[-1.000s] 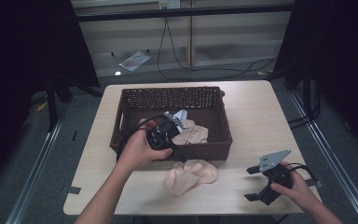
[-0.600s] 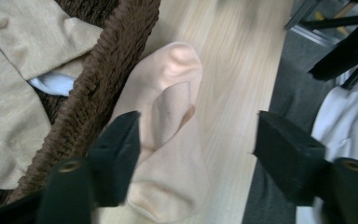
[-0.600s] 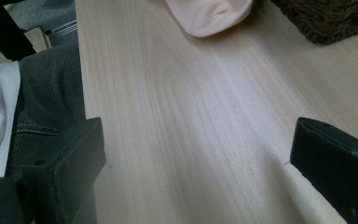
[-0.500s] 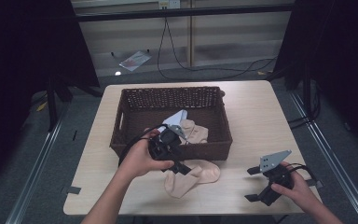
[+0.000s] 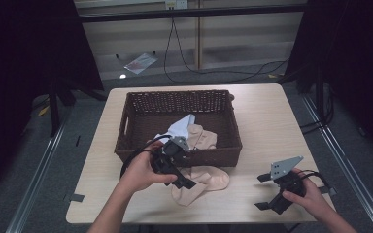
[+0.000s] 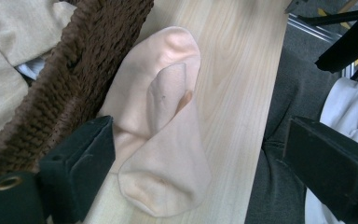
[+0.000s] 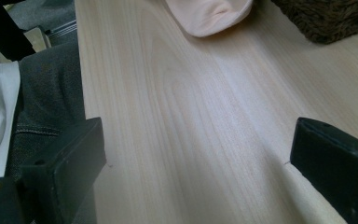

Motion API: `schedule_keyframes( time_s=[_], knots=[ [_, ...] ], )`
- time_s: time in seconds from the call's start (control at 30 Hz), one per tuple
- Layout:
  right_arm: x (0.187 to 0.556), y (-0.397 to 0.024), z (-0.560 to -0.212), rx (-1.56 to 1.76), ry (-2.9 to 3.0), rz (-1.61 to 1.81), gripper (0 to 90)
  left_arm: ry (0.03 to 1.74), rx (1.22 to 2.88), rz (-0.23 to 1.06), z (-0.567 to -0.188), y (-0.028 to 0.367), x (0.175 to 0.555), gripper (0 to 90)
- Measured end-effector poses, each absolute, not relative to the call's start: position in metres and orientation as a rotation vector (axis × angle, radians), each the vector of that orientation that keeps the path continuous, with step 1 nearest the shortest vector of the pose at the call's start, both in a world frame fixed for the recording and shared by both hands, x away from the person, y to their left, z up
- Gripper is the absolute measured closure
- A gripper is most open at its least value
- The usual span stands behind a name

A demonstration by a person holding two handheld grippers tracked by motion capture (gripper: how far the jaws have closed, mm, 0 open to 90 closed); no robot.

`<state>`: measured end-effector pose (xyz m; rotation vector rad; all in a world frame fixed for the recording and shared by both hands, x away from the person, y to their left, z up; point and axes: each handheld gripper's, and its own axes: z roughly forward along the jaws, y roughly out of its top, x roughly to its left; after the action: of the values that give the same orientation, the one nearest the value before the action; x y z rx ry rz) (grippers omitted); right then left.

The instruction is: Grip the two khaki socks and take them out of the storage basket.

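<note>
While left gripper (image 5: 182, 182) hangs over peach sock (image 5: 201, 180), jaws just opened wide, sock lies loose between them on table (image 5: 267, 121), touching brown wicker basket (image 5: 131, 121). Right gripper (image 5: 267, 191) jaws apart, empty, well aside.

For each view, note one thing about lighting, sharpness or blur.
High view: the table is lit while the surroundings fall into darkness. Left gripper view: the sock is sharp and evenly lit, the near jaws soft. Right gripper view: wood grain is crisp mid-frame, with a pale sheen.
</note>
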<state>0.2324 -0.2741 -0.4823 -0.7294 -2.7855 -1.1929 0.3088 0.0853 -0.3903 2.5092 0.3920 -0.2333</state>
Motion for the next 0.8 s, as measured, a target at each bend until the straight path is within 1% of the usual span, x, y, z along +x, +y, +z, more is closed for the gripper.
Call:
schedule_keyframes(
  time_s=[0.4,0.8],
  knots=[
    [0.232,-0.274,-0.482,-0.731,-2.790,-1.191,3.0,0.382,2.488,-0.223,-0.402,0.102,0.304,4.1],
    [0.232,-0.274,-0.482,-0.725,-2.792,-1.191,3.0,0.381,2.475,-0.224,-0.412,0.118,0.301,3.2]
  ],
)
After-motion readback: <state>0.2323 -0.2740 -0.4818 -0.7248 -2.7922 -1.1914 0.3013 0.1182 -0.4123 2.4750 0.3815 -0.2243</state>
